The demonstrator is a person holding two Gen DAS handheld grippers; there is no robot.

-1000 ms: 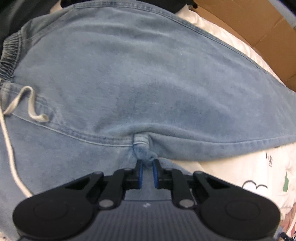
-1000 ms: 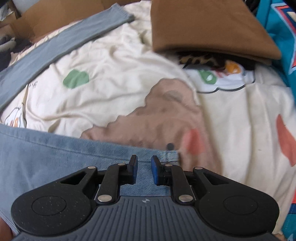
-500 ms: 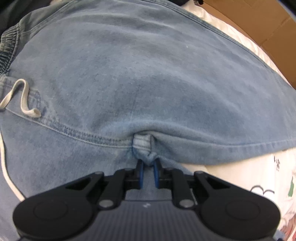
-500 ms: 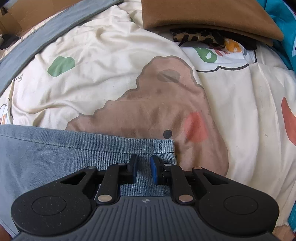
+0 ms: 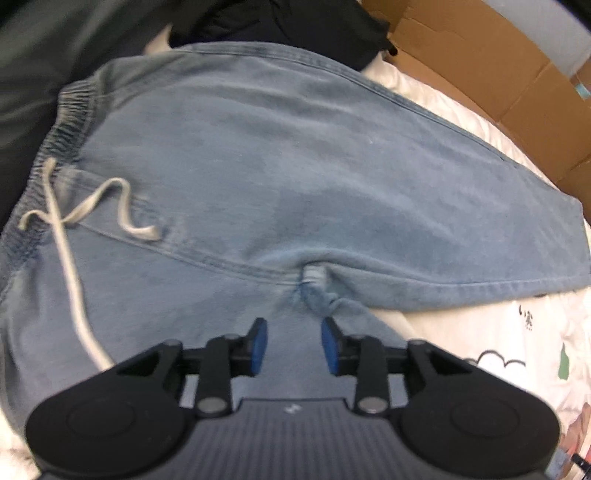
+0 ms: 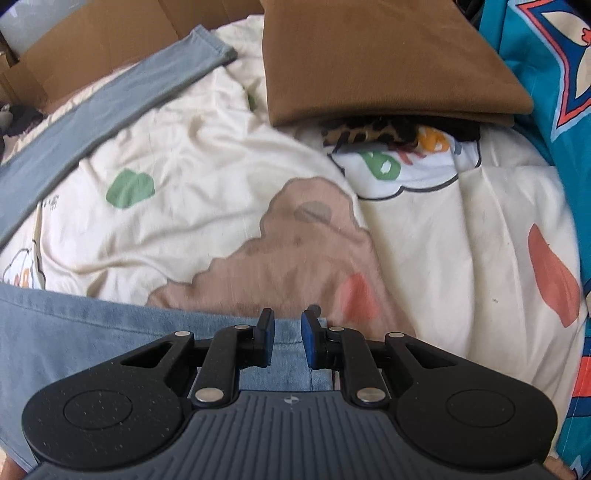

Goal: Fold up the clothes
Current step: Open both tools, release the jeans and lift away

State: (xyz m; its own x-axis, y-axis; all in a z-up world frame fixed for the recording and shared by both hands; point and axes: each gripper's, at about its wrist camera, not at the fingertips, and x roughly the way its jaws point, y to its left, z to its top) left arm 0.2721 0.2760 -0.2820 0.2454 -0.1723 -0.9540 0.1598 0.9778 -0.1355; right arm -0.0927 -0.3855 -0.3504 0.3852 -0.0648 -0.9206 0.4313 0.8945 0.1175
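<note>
Light blue jeans (image 5: 295,166) lie spread on the bed, elastic waistband at the left and a white drawstring (image 5: 74,266) trailing over them. My left gripper (image 5: 294,343) hangs just short of the bunched crotch seam (image 5: 314,291); its jaws are opening and nothing is between the blue pads. In the right wrist view one jeans leg (image 6: 92,332) ends in a hem under my right gripper (image 6: 288,334). Its pads stand a little apart, with denim showing in the gap and no visible pinch. The other leg (image 6: 110,96) runs diagonally at the upper left.
A cream cartoon-print sheet (image 6: 184,184) covers the bed. A folded brown garment (image 6: 369,55) rests on a leopard-print piece (image 6: 362,133) at the back. A teal patterned blanket (image 6: 546,92) lines the right side. Cardboard (image 5: 498,74) and dark clothes (image 5: 277,22) lie beyond the jeans.
My left gripper let go of the pinched crotch fold, its jaws spread, and it lifted back so more of the jeans shows. The right gripper shifted slightly over the hem, gap unchanged.
</note>
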